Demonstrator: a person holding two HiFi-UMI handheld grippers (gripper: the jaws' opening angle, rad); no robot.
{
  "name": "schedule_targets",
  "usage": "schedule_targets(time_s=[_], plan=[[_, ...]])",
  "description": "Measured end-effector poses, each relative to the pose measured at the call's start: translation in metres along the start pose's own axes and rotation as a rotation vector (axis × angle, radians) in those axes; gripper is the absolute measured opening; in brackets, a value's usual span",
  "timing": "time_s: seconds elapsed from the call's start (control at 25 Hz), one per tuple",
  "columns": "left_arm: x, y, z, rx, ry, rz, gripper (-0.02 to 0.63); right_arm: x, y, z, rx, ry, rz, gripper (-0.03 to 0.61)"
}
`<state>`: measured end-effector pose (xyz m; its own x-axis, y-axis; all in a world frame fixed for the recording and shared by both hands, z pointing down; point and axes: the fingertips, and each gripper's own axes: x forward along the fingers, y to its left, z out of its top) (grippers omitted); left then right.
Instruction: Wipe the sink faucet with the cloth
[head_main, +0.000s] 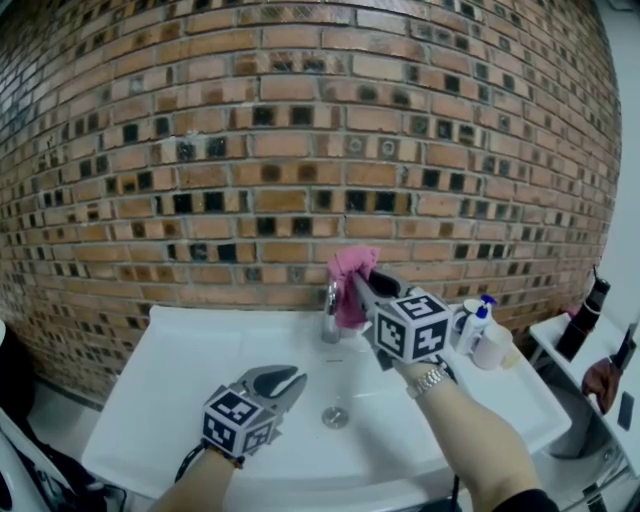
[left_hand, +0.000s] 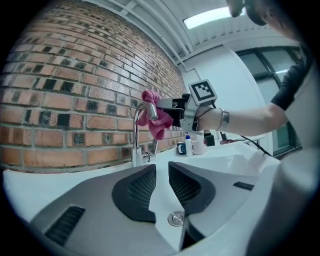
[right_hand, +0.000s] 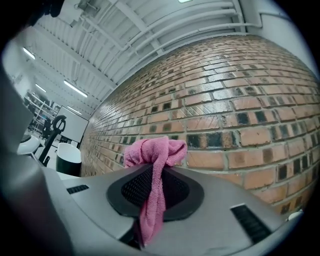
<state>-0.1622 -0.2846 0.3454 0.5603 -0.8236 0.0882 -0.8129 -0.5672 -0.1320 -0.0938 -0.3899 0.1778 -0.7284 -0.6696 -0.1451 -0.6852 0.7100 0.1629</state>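
Right gripper (head_main: 360, 287): jaws closed tight on a fold of the pink cloth (head_main: 350, 275), which bunches against the top of the faucet (head_main: 329, 322) at the middle of the back edge of the sink (head_main: 180, 370). Left gripper (head_main: 288, 381): jaws a little apart, empty, held level near the sink's front edge. Risks, as judged: the cloth may snag on the faucet and pull out of the thin pinch, and a wide sweep could knock the bottles (head_main: 478, 325) at the back right corner.
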Motion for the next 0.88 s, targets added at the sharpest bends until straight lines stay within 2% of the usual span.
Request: schedule_targets(time_s=[0.4,0.64,0.88], plan=[[-0.001,-0.001,0.007,-0.023,-0.029,-0.009,0.087,0.025,-0.027,-0.012,0.088,0.058,-0.085,0.049],[-0.003,0.004,0.012,-0.034,-0.046,-0.001,0.087,0.040,-0.038,-0.034,0.163,0.126,-0.122,0.048],[-0.005,0.006,0.015,-0.033,-0.055,0.006,0.087,0.047,-0.046,-0.052,0.152,0.190,-0.178,0.046]])
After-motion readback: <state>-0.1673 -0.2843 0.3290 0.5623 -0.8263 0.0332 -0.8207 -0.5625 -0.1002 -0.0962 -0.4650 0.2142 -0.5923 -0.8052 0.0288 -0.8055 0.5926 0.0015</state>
